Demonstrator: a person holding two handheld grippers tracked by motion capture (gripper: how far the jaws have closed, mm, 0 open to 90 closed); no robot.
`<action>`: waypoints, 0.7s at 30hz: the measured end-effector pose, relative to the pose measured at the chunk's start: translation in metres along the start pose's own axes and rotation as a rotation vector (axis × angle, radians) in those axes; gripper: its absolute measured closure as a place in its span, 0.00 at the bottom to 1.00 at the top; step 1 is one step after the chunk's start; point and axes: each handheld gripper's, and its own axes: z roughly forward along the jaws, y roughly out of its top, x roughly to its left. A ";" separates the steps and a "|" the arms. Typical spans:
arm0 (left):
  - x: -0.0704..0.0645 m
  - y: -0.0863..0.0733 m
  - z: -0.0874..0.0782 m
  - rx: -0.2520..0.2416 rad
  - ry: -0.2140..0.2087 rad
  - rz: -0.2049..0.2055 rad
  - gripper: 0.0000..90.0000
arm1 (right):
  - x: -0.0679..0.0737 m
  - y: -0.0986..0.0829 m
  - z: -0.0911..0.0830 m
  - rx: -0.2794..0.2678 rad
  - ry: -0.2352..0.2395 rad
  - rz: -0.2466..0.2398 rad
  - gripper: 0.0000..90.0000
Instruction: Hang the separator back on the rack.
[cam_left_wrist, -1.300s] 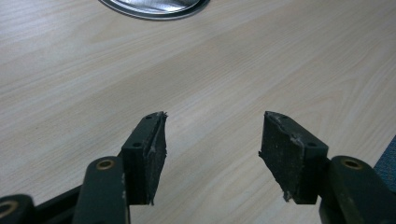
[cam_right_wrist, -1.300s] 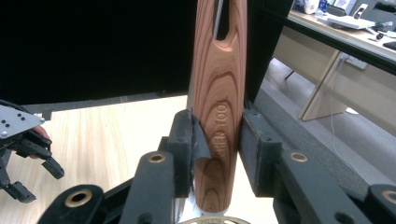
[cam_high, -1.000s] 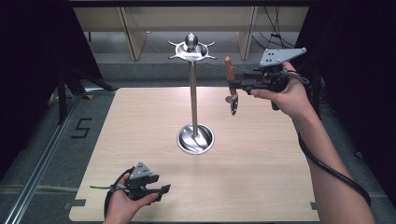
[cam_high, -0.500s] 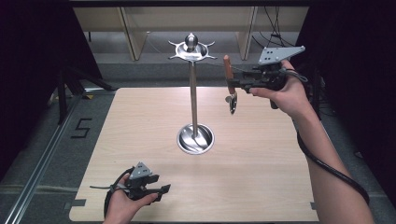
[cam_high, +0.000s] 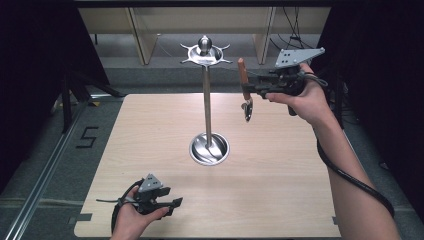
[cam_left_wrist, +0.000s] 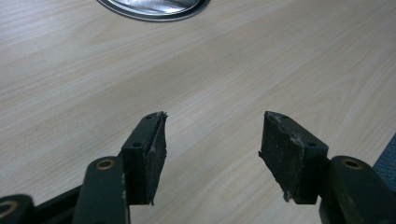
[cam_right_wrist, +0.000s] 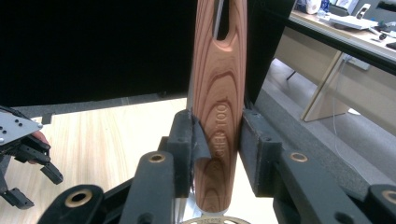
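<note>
Two tools on record, one per hand, at a pale wood bench.

Item 1: right tool, held in the air at about 2 o'clock from the stand's base in the high view, above the far right part of the bench. Its jaws are pinched on a wooden-handled utensil. In the right gripper view the wooden handle stands upright between the two black jaws, gripped at its lower part, with stamped lettering facing the camera and a slot cut through the handle's upper end. In the high view the handle rises toward 12 o'clock from the tool and a small metal head hangs toward 6 o'clock below it, well above the bench surface.

Item 2: utensil stand, a thin metal pole on a round dished base at bench centre, topped by a pronged hanger with a ball knob. The utensil sits at 3 o'clock from the pole's upper part, near the hanger but apart from it.

Item 3: left tool, low at the near edge of the bench, at about 7 o'clock from the base. Jaws spread wide, nothing between them; the left gripper view shows bare bench under them and the base rim at 12 o'clock.
</note>
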 end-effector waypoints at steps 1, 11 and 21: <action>0.000 0.000 0.000 0.000 0.000 0.000 0.44 | 0.000 0.000 0.000 0.000 0.000 0.000 0.76; -0.001 0.000 0.000 -0.005 -0.002 -0.005 0.44 | -0.001 0.002 0.003 0.006 0.016 0.007 0.76; -0.001 0.000 0.000 -0.007 -0.003 -0.006 0.44 | -0.001 0.006 0.006 0.006 0.017 -0.004 0.76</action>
